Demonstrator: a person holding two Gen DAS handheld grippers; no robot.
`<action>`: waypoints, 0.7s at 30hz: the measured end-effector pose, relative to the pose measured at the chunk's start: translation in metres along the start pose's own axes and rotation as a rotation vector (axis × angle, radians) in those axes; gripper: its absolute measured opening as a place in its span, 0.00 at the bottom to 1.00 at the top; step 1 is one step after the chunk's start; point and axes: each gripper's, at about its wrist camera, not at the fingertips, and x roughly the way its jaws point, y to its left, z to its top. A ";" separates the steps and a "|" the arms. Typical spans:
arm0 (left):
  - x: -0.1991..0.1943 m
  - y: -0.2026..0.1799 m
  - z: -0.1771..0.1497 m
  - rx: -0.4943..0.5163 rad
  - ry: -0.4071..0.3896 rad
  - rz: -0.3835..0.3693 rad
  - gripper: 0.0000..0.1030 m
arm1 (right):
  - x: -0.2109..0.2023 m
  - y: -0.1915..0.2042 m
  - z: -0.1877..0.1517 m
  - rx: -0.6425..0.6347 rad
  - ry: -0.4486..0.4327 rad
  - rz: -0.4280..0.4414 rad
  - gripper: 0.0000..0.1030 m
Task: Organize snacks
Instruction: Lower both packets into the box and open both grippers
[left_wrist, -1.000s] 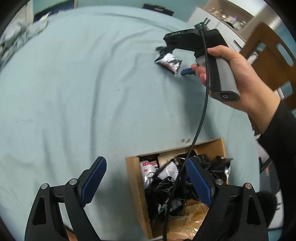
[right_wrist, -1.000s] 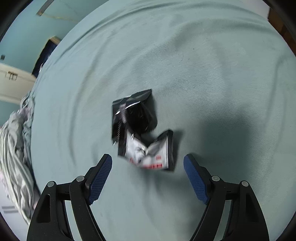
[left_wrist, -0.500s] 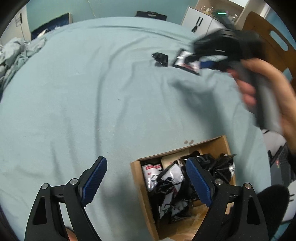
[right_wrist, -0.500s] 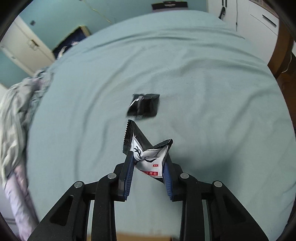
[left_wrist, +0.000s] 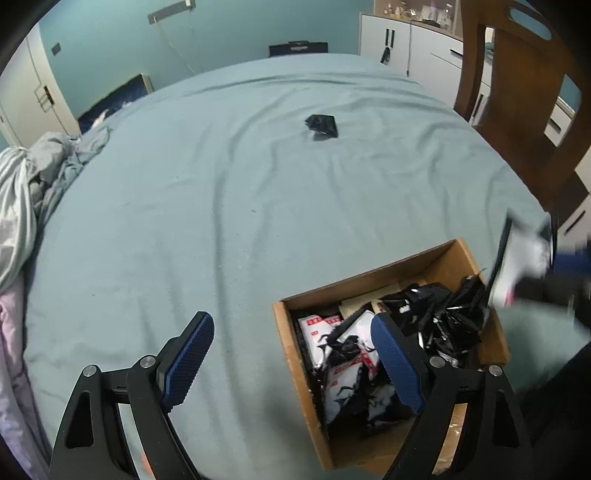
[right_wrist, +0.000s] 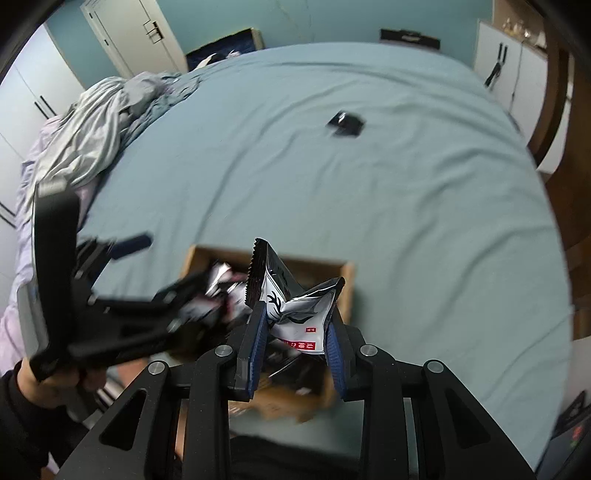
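A black-and-white snack packet (right_wrist: 295, 306) with red print sat between blue pads (right_wrist: 257, 343), above a brown cardboard box (left_wrist: 295, 354) on a pale teal sheet (left_wrist: 221, 206).

dim, even indoor light, heavy fisheye bending with dark corners, motion blur smearing the left gripper (right_wrist: 110, 288) in the right view.

One box (left_wrist: 295, 354), two loose packets (left_wrist: 322, 126) (right_wrist: 295, 314)
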 end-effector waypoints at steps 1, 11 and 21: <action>0.001 0.001 0.000 0.000 -0.005 0.016 0.86 | 0.006 0.000 -0.001 0.003 0.006 0.009 0.27; 0.000 0.025 -0.004 -0.086 -0.024 0.092 0.86 | 0.008 -0.021 -0.011 0.117 -0.034 0.127 0.41; 0.002 0.017 -0.004 -0.059 -0.027 0.117 0.86 | -0.003 -0.076 -0.024 0.201 -0.153 -0.020 0.68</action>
